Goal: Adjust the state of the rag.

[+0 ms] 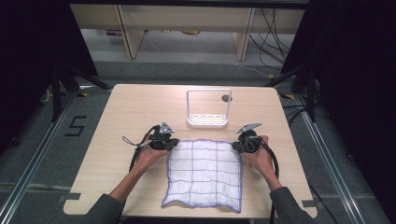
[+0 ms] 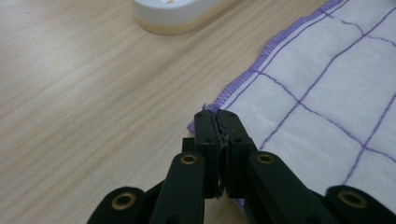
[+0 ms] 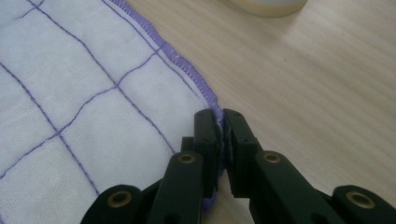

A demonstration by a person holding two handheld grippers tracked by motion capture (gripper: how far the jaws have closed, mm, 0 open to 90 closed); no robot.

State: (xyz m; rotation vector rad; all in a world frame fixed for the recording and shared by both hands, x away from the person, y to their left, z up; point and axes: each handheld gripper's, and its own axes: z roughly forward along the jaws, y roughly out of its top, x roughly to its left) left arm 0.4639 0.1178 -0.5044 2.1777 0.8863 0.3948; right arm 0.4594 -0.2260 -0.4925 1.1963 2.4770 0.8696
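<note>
Both forearms reach in from the near edge of the table [image 1: 116, 100], hands level and spread to the cloth's two far corners. The white cloth [image 1: 204, 172] with purple grid lines lies flat at the table's near middle, its near edge by the table rim; bare wood lies to either side. A white rack [image 1: 208, 108] stands just beyond it. The left gripper [image 2: 218, 122] is clamped on the far left corner, the right gripper [image 3: 221, 123] on the far right corner, purple hem pinched between closed jaws.
</note>
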